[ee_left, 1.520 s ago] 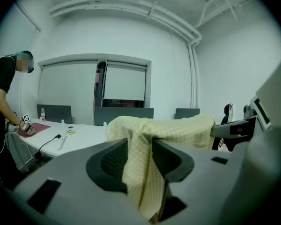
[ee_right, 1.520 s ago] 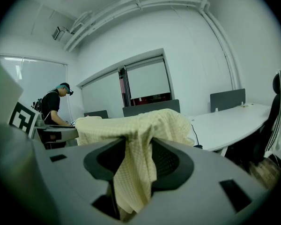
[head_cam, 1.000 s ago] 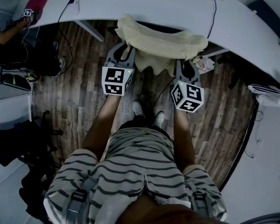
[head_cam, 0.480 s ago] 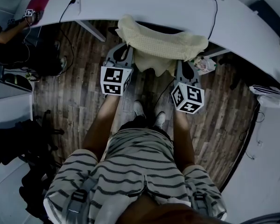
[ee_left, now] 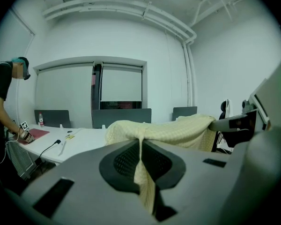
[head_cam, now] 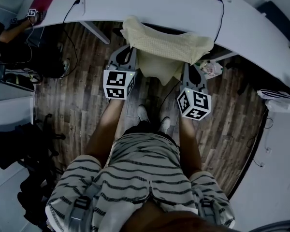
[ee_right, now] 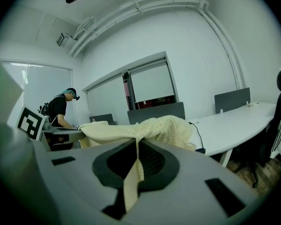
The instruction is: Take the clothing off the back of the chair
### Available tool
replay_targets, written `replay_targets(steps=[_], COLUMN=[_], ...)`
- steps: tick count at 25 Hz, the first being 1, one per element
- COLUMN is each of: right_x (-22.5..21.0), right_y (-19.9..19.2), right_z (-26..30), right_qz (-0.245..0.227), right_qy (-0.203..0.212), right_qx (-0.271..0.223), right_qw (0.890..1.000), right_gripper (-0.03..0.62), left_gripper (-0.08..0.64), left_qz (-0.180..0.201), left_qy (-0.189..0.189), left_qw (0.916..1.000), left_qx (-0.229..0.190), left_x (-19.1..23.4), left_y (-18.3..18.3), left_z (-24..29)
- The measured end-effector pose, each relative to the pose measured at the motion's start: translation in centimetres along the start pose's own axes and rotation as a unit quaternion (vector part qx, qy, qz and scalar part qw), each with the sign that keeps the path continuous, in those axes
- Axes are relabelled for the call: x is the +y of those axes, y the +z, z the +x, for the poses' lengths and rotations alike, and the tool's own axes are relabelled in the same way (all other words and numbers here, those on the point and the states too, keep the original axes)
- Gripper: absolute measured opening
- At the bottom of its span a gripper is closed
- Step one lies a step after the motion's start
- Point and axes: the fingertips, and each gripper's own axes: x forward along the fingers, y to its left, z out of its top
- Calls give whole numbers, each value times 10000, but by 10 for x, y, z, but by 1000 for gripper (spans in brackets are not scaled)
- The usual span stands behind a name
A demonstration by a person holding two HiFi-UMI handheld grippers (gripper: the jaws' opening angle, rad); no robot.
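Left gripper (head_cam: 129, 53): closed on a pinched fold at the clothing's left edge.
Clothing (head_cam: 166, 45): pale yellow, soft waffle-textured knit. It is draped over the chair back, with its long axis running left to right between both grippers.
Chair back: hidden under the fabric — probably just beside the white desk's (head_cam: 183, 4) near edge.
Right gripper (head_cam: 193, 69): clamped on the right edge — equally near.

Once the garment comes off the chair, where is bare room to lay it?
The white desk is bare between the left cable and the right cable, just beyond the yellow garment. Its left end is crowded: red mat, another person's arm.
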Motion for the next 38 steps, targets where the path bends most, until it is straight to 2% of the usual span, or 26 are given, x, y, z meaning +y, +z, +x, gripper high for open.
replay_targets(steps=[38], right_x=[10], right_y=[92], right_z=[-28], right_qz=[-89], right_qy=[251], right_qx=[-698], right_qw=[9972], right_gripper=[26], left_gripper=[29], left_qz=[-341], left_qy=[373], left_qw=[9956], left_qx=[-787], left_x=[-16], left_y=[83], left_z=[-43])
